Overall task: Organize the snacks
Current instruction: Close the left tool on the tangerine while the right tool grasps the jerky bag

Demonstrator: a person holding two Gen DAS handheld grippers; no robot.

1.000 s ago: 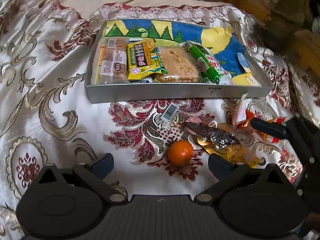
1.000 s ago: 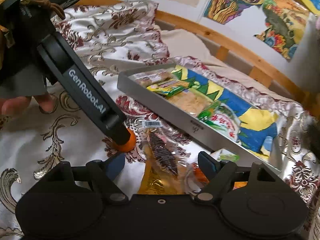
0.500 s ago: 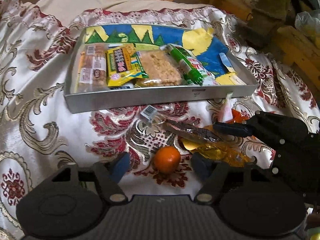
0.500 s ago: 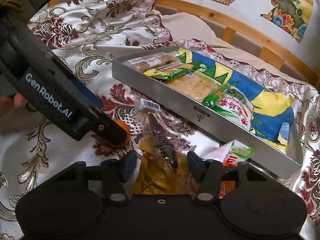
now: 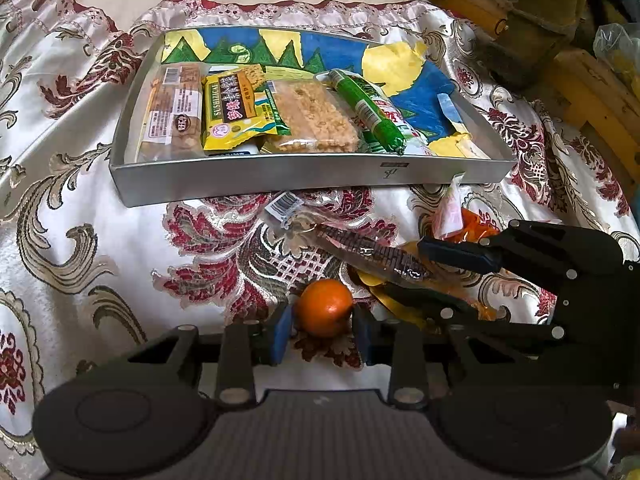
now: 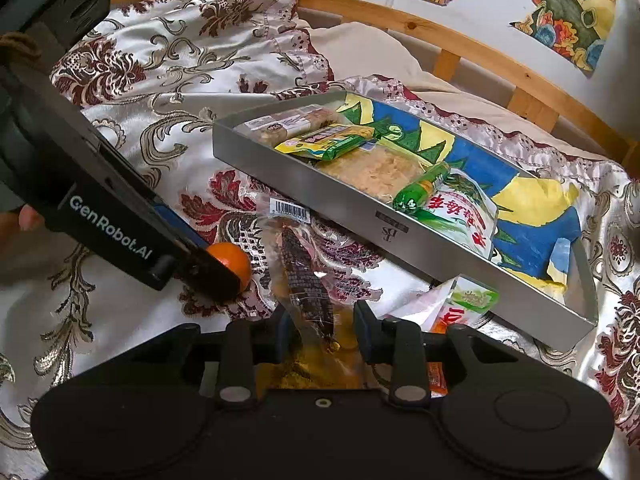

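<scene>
My left gripper [image 5: 322, 330] is shut on a small orange [image 5: 325, 307] that rests on the patterned cloth; it also shows in the right wrist view [image 6: 232, 262]. My right gripper [image 6: 322, 330] is closed around a clear packet holding a dark snack strip [image 6: 306, 280], which lies over a yellow packet [image 6: 316, 364]. In the left wrist view the strip packet [image 5: 360, 244] runs toward the right gripper's fingers [image 5: 456, 252]. A metal tray [image 5: 256, 178] behind holds several wrapped snacks and a green sausage [image 5: 368, 110].
A white and orange packet [image 6: 452, 308] lies against the tray's front wall [image 6: 360, 216]. A wooden bed rail [image 6: 500, 64] runs behind the tray. Paintings [image 6: 568, 4] hang on the wall.
Both grippers have closed from open: the left around the orange, the right around the strip packet. Both moved forward toward the tray.
</scene>
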